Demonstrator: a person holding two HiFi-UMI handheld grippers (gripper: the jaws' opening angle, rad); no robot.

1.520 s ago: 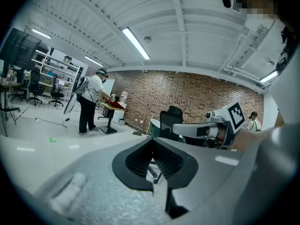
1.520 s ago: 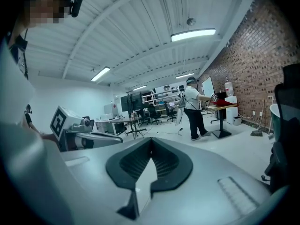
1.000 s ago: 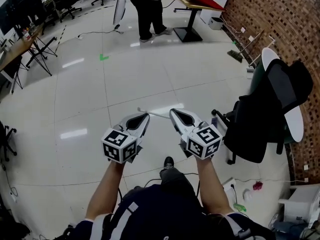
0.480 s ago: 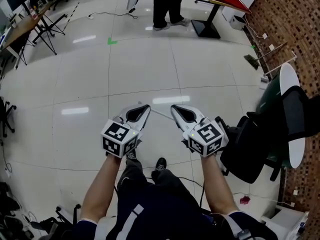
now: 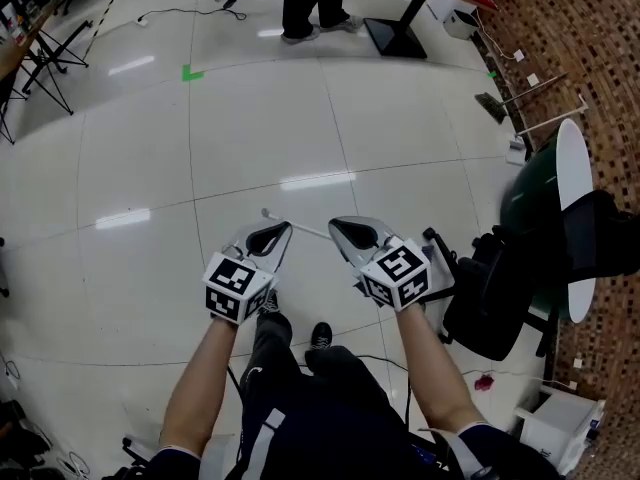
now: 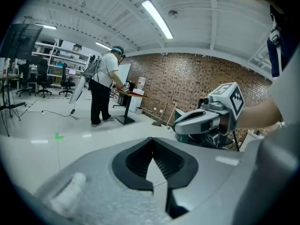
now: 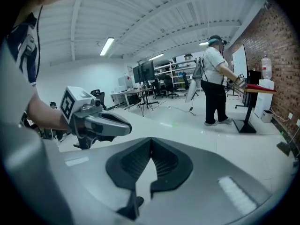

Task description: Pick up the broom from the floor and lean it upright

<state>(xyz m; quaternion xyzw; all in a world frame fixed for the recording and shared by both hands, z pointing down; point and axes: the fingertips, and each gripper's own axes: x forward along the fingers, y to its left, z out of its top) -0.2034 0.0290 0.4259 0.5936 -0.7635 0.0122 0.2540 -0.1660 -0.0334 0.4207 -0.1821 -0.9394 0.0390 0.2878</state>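
My left gripper (image 5: 284, 229) is pressed together, empty. That thin white stick on the floor (image 5: 150, 168) between my 2 grippers is probably the broom (image 5: 300, 225) handle. Should be light, stiff, a bit slick; I'd pinch mid-handle. My right gripper (image 5: 336, 225) is closed too, empty.

Floor (image 5: 150, 168) was glossy white tile w/ strip-light reflections. A thin white stick (image 5: 295, 226) lay flat on it nr the middle, a green tape mark (image 5: 192, 72) further off to the L. At the far end stood a person's shoes (image 5: 300, 34), beside a desk's black base plate (image 5: 394, 38), w/ a cable (image 5: 170, 12) trailing L of them. By the brick wall on the R, a long-handled tool's dark head (image 5: 490, 106) rested on the tiles. A black chair (image 5: 490, 303) stood R of centre, a small red thing (image 5: 487, 380) and a white box (image 5: 550, 426) nr it.
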